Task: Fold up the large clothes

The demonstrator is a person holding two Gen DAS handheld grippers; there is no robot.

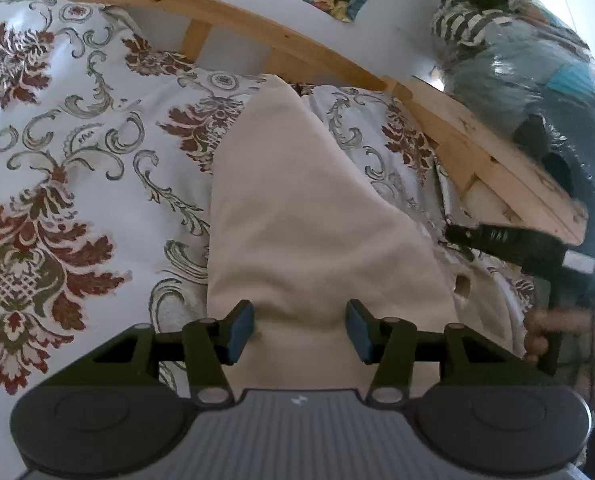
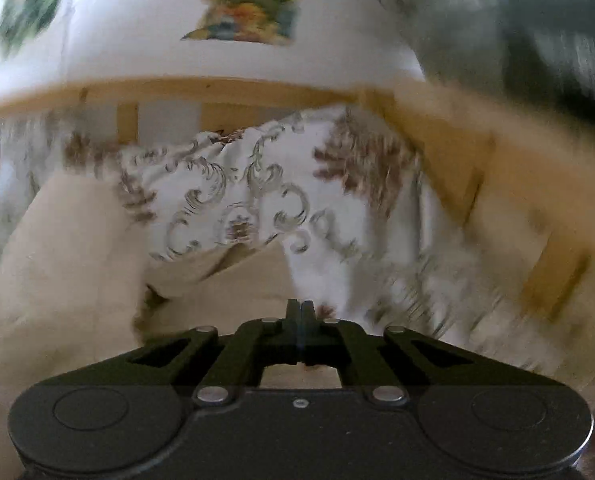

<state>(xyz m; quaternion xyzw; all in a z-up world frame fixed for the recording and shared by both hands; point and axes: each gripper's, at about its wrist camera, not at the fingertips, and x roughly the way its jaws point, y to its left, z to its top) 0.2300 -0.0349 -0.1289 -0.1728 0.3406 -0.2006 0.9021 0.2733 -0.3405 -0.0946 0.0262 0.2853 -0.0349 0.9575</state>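
The left gripper (image 1: 299, 330) hovered with its two blue-padded fingers (image 1: 241, 330) spread wide, pinching nothing, the cream garment (image 1: 297, 220) lying directly beneath and ahead of them; that open stance suited either a fresh grab or a release, and which of the two it was could not be told. From between the fingers the cream cloth ran forward as a long tapering panel, its narrow end reaching toward the wooden bed frame (image 1: 257, 36), so the piece seemed laid lengthwise for folding along that line. To the left of the gripper and beyond the cloth spread the patterned bedspread (image 1: 77, 140), serving as the work surface. Off to its right, the right gripper (image 1: 497, 240) showed as a dark shape at the garment's far edge, near the frame's side rail. In the right wrist view, the right gripper (image 2: 299, 312) had its fingers pressed together, apparently with a thin fold of the cream cloth between them, though heavy blur left that uncertain. Ahead of it the garment (image 2: 225, 292) bunched and lifted, with more cloth to its left, which suggested an edge being carried over. A plastic-wrapped bundle (image 1: 537, 60) sat beyond the frame.
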